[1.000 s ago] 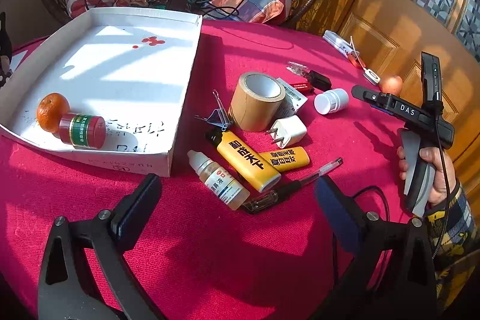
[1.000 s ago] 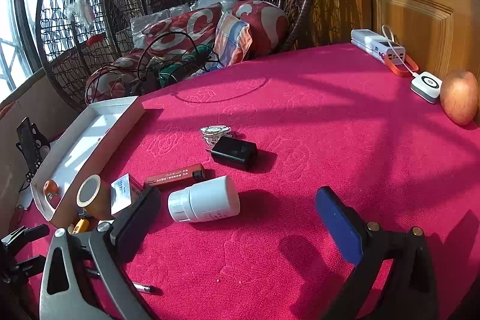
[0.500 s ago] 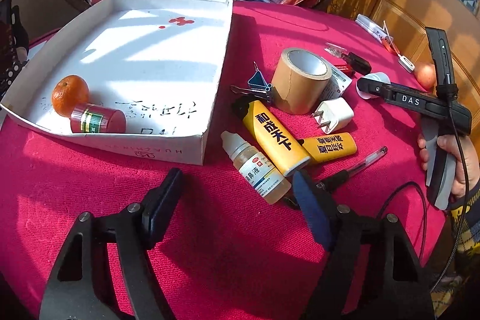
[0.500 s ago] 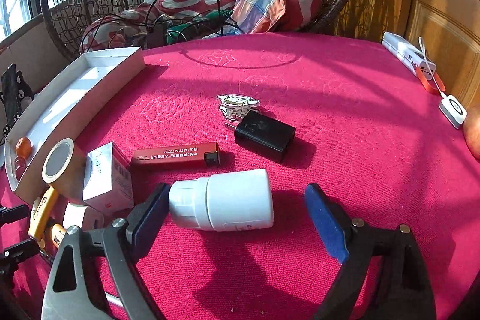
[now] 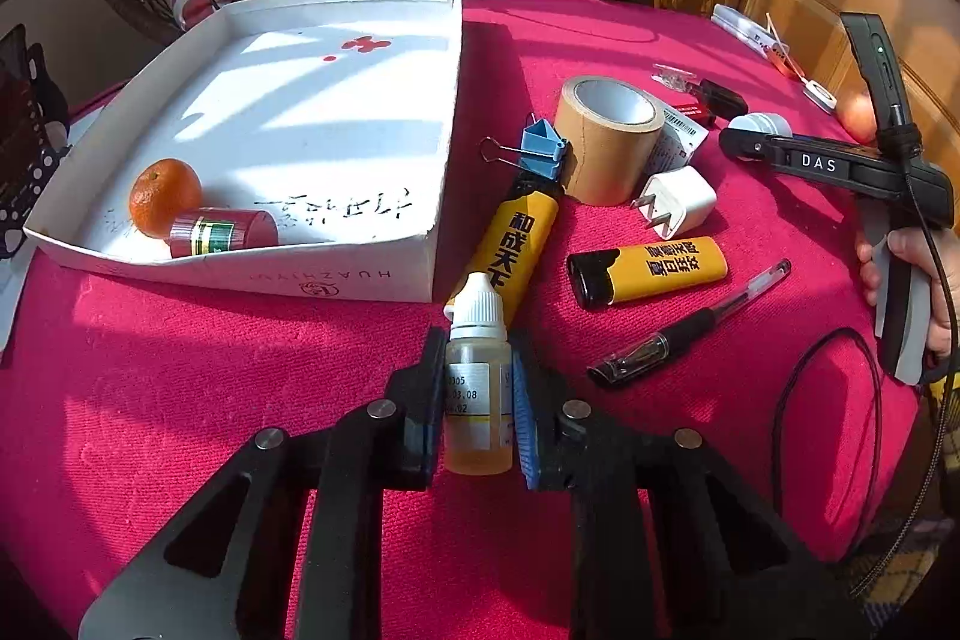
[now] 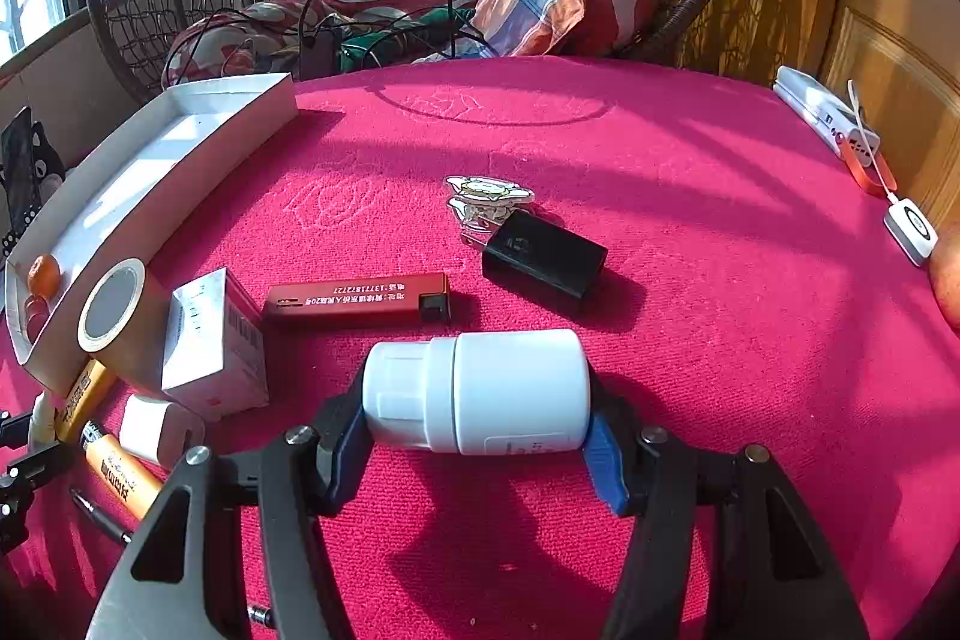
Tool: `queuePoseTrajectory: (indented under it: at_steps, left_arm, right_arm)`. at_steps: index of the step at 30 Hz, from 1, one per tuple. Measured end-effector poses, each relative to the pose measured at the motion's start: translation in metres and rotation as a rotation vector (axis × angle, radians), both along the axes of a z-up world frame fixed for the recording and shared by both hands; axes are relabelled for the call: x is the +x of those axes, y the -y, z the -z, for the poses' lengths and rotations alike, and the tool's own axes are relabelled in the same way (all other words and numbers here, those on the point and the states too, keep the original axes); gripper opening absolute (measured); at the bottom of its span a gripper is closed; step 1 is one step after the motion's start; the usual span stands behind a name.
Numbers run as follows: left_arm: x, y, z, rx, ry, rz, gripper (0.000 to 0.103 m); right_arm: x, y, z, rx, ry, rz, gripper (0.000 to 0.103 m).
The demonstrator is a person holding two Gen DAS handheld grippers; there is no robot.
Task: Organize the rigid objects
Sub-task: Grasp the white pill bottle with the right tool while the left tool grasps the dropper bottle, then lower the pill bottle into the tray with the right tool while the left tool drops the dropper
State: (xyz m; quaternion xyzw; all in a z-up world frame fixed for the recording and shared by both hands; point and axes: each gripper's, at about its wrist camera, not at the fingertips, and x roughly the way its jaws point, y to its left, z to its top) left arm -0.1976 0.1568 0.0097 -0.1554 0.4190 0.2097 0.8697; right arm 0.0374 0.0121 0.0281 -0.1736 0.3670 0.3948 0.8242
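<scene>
I am pinching the dropper bottle (image 5: 478,388) in my left gripper (image 5: 478,400) near the tray's (image 5: 252,274) front edge, while my right gripper (image 6: 477,421) is apparently clamping the white bottle (image 6: 477,391) endwise.

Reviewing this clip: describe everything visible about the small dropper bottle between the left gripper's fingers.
The dropper bottle is small, translucent plastic, holding yellowish liquid, with a white ribbed screw cap and a white label printed with partial digits. It lies on the red tablecloth, cap pointing away from the camera toward the yellow tube, which its cap overlaps in this view. The left gripper is closed on its body, one pad against each side. Whether it is lifted off the cloth cannot be told.
</scene>
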Motion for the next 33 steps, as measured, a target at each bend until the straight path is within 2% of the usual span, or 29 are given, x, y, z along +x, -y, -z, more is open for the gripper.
queuePoseTrajectory:
  at_steps: [5,8,11,17,22,25,26,27,29,30,31,32,33]
  left_arm:
    - [-0.021,-0.002,0.000,-0.015,0.022,-0.011,0.019]
    - [-0.034,-0.002,-0.011,-0.032,0.082,-0.015,0.019]
    - [-0.045,-0.008,-0.038,-0.014,0.169,-0.037,0.019]
    - [-0.047,-0.059,-0.082,0.037,0.291,-0.145,0.019]
    - [-0.042,-0.124,-0.081,-0.013,0.322,-0.290,0.019]
    - [-0.041,-0.146,-0.074,-0.036,0.328,-0.373,0.020]
    - [-0.042,-0.150,-0.071,-0.041,0.321,-0.407,0.031]
    - [-0.043,-0.154,-0.068,-0.043,0.315,-0.436,0.063]
    - [-0.050,-0.157,-0.062,-0.064,0.340,-0.472,0.103]
    - [-0.055,-0.155,-0.060,-0.073,0.359,-0.480,0.103]
    - [-0.057,-0.153,-0.059,-0.075,0.363,-0.479,0.103]
    - [-0.058,-0.150,-0.057,-0.072,0.364,-0.477,0.103]
    - [-0.058,-0.147,-0.057,-0.067,0.362,-0.474,0.103]
  right_arm:
    - [-0.009,0.012,-0.018,0.074,0.000,0.002,0.060]
    - [-0.019,0.014,-0.042,0.144,0.003,-0.034,0.060]
    - [-0.038,0.001,-0.066,0.189,0.015,-0.117,0.060]
    - [-0.085,-0.066,-0.091,0.232,-0.021,-0.340,0.060]
    - [-0.121,-0.128,-0.087,0.219,-0.042,-0.466,0.060]
    - [-0.137,-0.159,-0.077,0.207,-0.068,-0.505,0.060]
    - [-0.143,-0.164,-0.073,0.203,-0.073,-0.509,0.060]
    - [-0.146,-0.170,-0.068,0.196,-0.079,-0.515,0.061]
    - [-0.151,-0.174,-0.060,0.168,-0.075,-0.519,0.062]
    - [-0.151,-0.170,-0.059,0.174,-0.071,-0.513,0.067]
    - [-0.150,-0.163,-0.060,0.192,-0.068,-0.507,0.084]
    - [-0.147,-0.156,-0.063,0.212,-0.058,-0.496,0.089]
    - [-0.143,-0.149,-0.067,0.230,-0.047,-0.482,0.089]
